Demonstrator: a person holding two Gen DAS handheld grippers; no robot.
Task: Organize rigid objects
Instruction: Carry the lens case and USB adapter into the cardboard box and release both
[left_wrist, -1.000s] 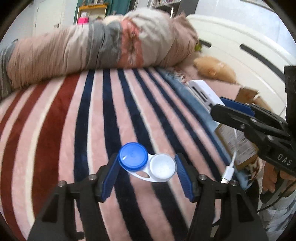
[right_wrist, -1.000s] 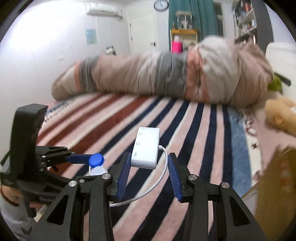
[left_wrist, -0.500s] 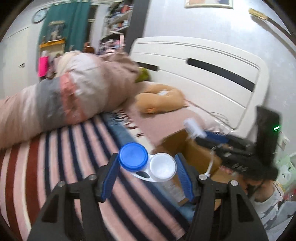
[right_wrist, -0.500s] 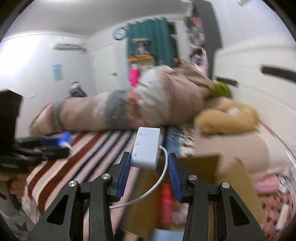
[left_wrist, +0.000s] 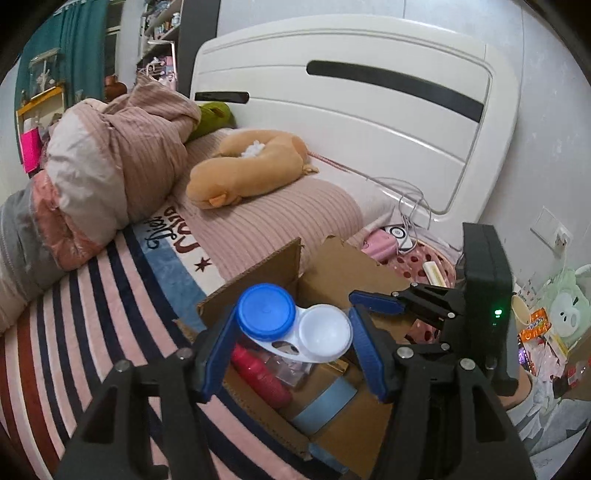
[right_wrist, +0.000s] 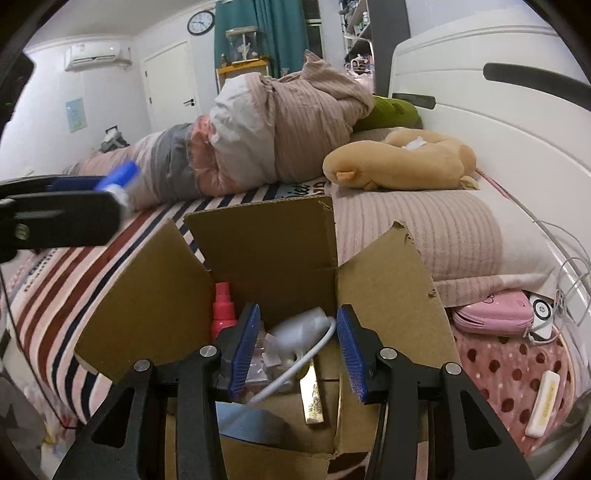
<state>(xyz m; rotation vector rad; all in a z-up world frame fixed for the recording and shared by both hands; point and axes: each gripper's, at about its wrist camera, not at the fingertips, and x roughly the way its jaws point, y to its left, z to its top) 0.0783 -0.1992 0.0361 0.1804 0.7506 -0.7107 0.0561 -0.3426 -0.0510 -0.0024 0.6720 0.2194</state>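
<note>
My left gripper (left_wrist: 291, 338) is shut on a contact lens case (left_wrist: 295, 328) with one blue cap and one white cap, held above the open cardboard box (left_wrist: 332, 266). My right gripper (right_wrist: 297, 350) is open and empty over the same box (right_wrist: 269, 240). The white USB adapter (right_wrist: 303, 330) with its cable lies inside the box, below and between my right fingers. A red bottle (right_wrist: 223, 308) stands in the box; it also shows in the left wrist view (left_wrist: 258, 373). The right gripper shows in the left wrist view (left_wrist: 376, 297), and the left gripper shows blurred in the right wrist view (right_wrist: 110, 188).
The box sits at the edge of a striped blanket (left_wrist: 92, 332) on the bed. A tan plush toy (right_wrist: 399, 158) and a rolled quilt (right_wrist: 280, 129) lie behind it. A pink pouch (right_wrist: 491, 312) and cables lie to the right by the white headboard (left_wrist: 351, 122).
Both grippers swung from the striped blanket over to the cardboard box. The right gripper opened and let go of the white adapter, which now lies in the box. The left keeps the lens case.
</note>
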